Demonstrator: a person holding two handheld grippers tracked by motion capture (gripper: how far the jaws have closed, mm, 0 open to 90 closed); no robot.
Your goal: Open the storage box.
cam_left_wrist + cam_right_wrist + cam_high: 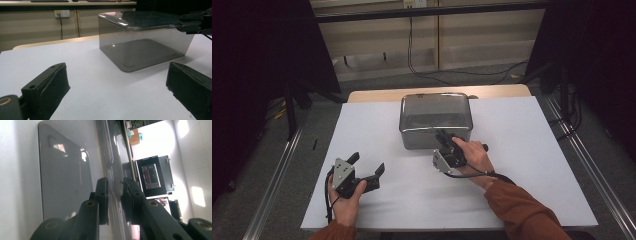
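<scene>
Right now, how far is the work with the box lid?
Done: the right gripper has shut on the near edge of the lid. In hand: that grip. Left: the lid is not yet off the box. The left gripper is open on the table, holding nothing.

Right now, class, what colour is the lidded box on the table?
Smoky translucent grey box, clearest in the left gripper view.

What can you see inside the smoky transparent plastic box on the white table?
Through the walls of the smoky transparent plastic box, just its bare floor shows; nothing lies inside. The flat clear lid covers its top, and glare hides a corner.
</scene>
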